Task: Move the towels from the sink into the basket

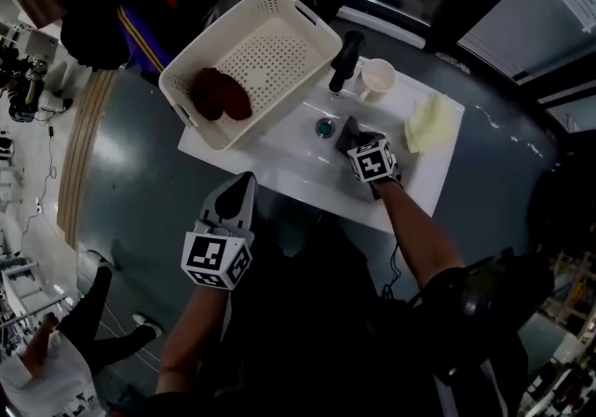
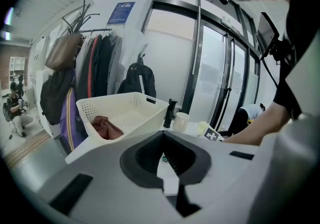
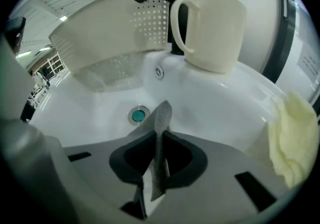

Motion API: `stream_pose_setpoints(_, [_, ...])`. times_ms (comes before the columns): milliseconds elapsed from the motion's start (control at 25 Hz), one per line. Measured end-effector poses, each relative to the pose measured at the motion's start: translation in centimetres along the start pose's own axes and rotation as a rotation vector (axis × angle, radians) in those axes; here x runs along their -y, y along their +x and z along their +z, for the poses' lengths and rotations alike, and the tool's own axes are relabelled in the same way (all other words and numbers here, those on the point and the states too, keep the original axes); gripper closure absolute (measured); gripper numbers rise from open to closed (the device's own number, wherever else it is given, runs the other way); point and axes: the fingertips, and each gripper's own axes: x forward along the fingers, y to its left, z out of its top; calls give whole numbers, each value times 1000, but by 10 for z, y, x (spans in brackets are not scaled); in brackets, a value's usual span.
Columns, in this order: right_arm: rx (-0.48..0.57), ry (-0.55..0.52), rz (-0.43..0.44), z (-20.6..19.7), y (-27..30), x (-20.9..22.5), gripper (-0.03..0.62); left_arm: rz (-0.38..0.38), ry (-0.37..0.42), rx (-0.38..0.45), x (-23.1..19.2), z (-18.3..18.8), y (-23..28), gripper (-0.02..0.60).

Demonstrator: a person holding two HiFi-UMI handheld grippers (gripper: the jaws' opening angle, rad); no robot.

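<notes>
Our right gripper (image 3: 159, 141) is clamped on a grey towel (image 3: 162, 113). The cloth is pinched thin between the jaws, and a flap of it stands up past the tips. In the right gripper view it sits at the frame's middle, over the white sink (image 3: 215, 103) and just right of the teal drain (image 3: 138, 115).

In the head view that gripper lies at centre right, pointing steeply down into the basin beside the drain. The black tap (image 1: 346, 54) and a cream mug (image 1: 378, 78) stand just above it in the frame.

A yellow towel (image 1: 430, 124) lies crumpled on the sink's flat right part, apart from the gripper.

The basket (image 1: 279, 6) fills the upper left of the head view, resting on the sink's left end. A dark red towel (image 1: 221, 94) lies inside it, near its lower left wall.

Our left gripper (image 1: 244, 181) hangs below the sink's near edge, left of centre, well apart from the towels. Its jaws are together with nothing between them, and its own view looks toward the basket.
</notes>
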Motion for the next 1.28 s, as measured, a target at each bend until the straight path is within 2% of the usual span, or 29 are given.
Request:
stream_pose_setpoints(440, [173,108,-93,61,-93,-30,543,-166,42,84,-28,44,-24,577])
stream_pose_setpoints(680, [287,151,-117,104,-141,-63,543,-238,68,133,-47,68,-45,577])
stream_pose_setpoints(1040, [459,162,-132,188,-192,-115,543,-257,56,195,-108,90,-65,578])
stream_pose_setpoints(1280, [532,143,-140,239,-209,-146,543,-260,49,232,-146,103,-81,578])
